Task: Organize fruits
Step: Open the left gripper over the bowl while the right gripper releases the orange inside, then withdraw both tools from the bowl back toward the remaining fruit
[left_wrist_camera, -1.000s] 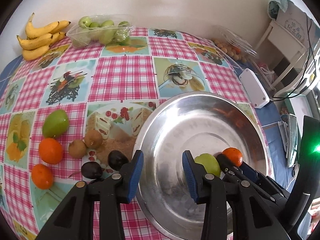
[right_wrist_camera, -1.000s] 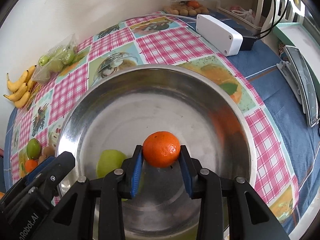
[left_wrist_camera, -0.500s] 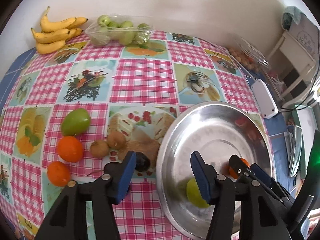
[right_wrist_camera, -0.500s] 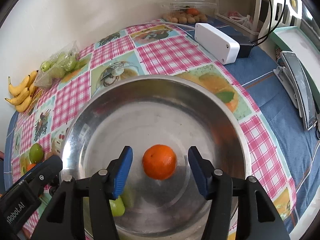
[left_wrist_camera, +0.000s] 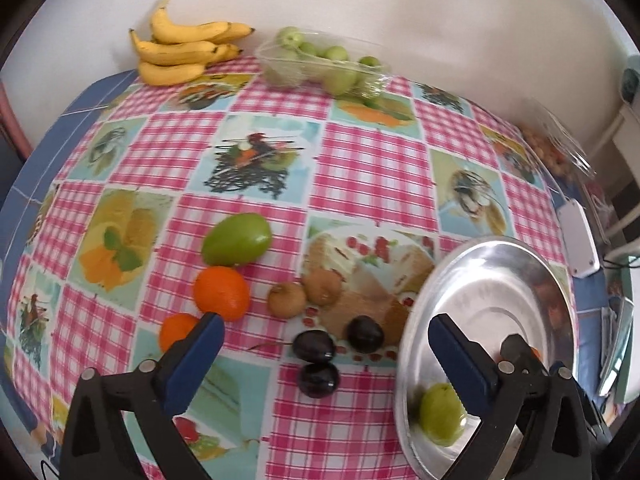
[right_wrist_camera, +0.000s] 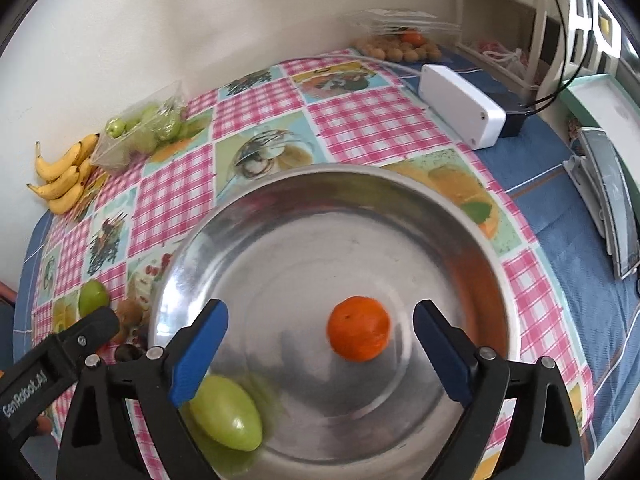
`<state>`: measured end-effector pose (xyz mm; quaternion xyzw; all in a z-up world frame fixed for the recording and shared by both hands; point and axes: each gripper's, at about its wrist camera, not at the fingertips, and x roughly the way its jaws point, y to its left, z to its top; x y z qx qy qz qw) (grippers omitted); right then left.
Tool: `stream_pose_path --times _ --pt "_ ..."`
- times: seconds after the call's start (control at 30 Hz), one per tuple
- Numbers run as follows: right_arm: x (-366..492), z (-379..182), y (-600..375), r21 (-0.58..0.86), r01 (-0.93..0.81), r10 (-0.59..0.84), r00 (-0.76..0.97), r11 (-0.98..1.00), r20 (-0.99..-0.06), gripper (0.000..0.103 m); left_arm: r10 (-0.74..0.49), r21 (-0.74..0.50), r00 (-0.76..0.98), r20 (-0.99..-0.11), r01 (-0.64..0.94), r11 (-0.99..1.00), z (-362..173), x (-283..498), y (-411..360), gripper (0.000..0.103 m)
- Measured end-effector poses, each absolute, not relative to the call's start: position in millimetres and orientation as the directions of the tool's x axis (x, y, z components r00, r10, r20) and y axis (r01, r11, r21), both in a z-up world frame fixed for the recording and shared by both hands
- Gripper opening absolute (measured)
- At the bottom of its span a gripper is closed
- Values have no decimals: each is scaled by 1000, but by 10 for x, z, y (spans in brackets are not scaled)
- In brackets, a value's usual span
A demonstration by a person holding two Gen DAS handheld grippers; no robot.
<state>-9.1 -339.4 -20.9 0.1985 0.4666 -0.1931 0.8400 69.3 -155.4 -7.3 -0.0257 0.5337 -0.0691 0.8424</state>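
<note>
My right gripper point(right_wrist_camera: 318, 316) hangs over the steel bowl point(right_wrist_camera: 340, 170) with its jaws opening. An orange point(right_wrist_camera: 359, 334) lies free on the bowl's floor between the fingers, touching neither. A green fruit point(right_wrist_camera: 226, 412) rests at the bowl's near left. My left gripper point(left_wrist_camera: 324, 336) is to the left of the bowl point(left_wrist_camera: 500, 280), jaws opening wide and holding nothing. Three dark plums point(left_wrist_camera: 314, 346) lie on the cloth under it. Beyond them are two kiwis point(left_wrist_camera: 287, 299), two oranges point(left_wrist_camera: 222, 292) and a green mango point(left_wrist_camera: 236, 239).
Bananas point(left_wrist_camera: 180, 52) and a clear tray of green fruit point(left_wrist_camera: 320, 64) sit by the far wall. A white box point(right_wrist_camera: 460, 106) with a cable and a clear pack of small brown fruit point(right_wrist_camera: 400, 48) lie beyond the bowl on the right.
My right gripper opened and let go of the orange, which now lies in the bowl. My left gripper opened and moved left, from over the bowl to over the plums.
</note>
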Motion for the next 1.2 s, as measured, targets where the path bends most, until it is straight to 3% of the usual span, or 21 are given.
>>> stream_pose_path --times 0.1,0.57,0.93,1.2 --pt "-80 -224 -3376 155 512 -131 478 845 -868 103 -130 -108 425 -896 75 991 -64 712 -1497 103" --pt "-140 -127 -3209 196 458 -59 484 867 -873 103 -128 -106 407 -904 77 991 -58 676 -1273 103" --pt "-256 -44 -3020 189 421 -51 497 887 -866 102 -75 -109 388 -919 -68 992 -86 631 -737 103" --pt "-235 -18 -2862 186 402 -45 500 896 -865 102 -107 -160 379 -919 -111 981 -91 652 -425 103"
